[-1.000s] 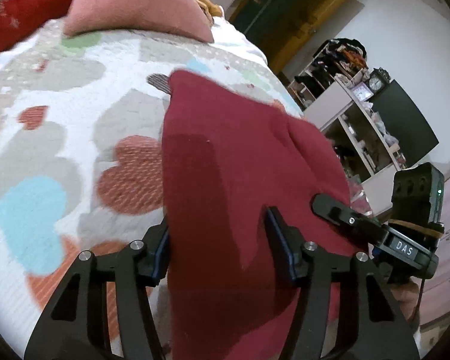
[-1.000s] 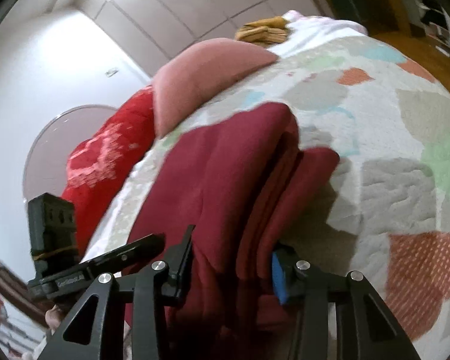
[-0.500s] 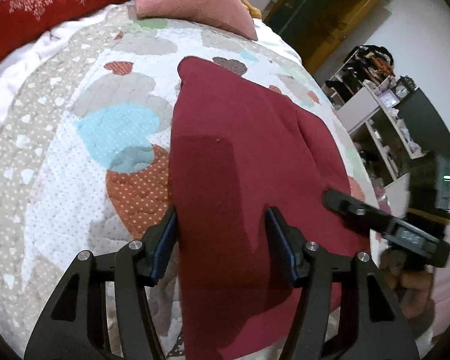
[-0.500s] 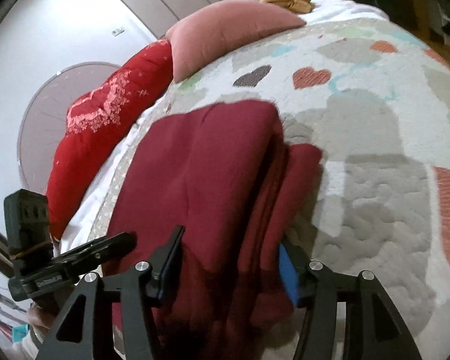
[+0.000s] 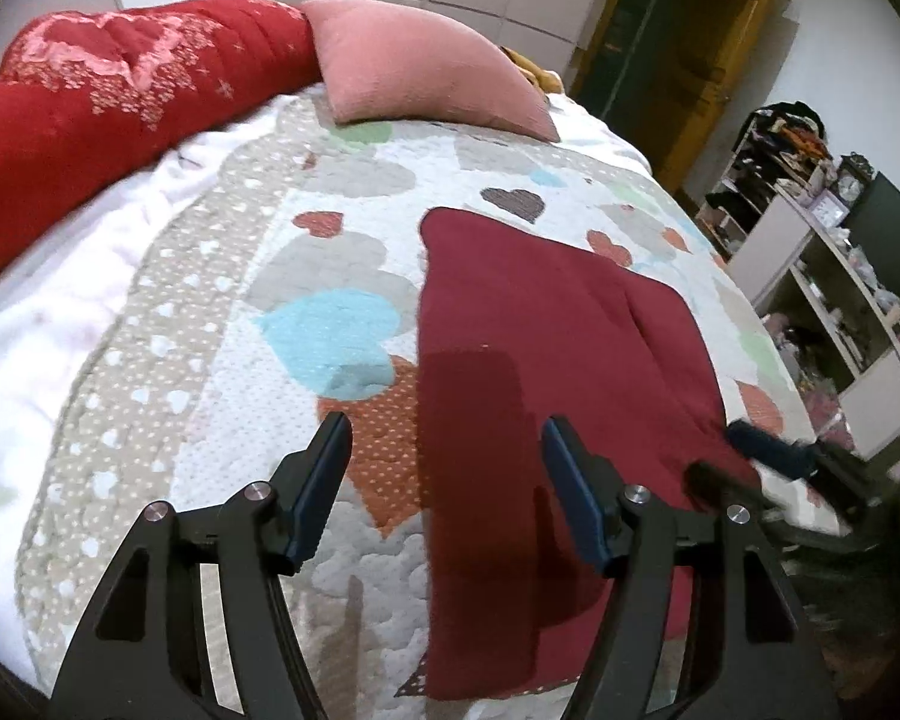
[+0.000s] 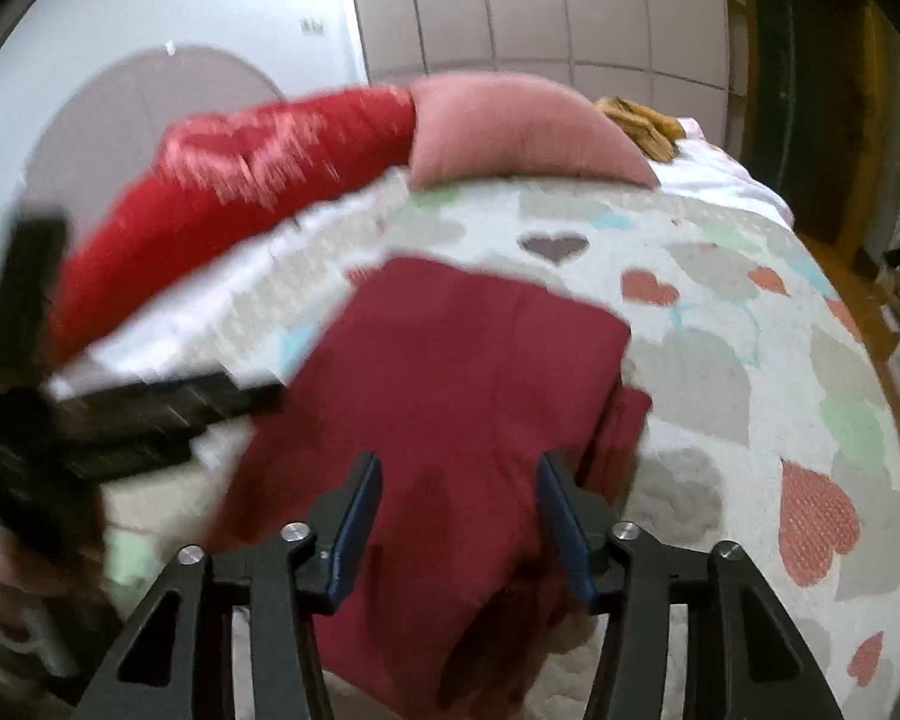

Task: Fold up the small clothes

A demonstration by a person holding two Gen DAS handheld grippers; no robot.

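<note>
Folded maroon knit garment (image 5: 546, 330), rectangular, flat on quilted heart-print bedspread (image 5: 222, 324).

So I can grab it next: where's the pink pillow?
The pink pillow lies at the bed's far end in both views, beside the red cushion, beyond the maroon garment.

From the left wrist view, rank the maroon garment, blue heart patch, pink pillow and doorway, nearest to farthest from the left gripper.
From left gripper:
1. Maroon garment, under its right finger.
2. Blue heart patch, ahead, left.
3. Pink pillow, far end of quilt.
4. Doorway, beyond the bed.
</note>
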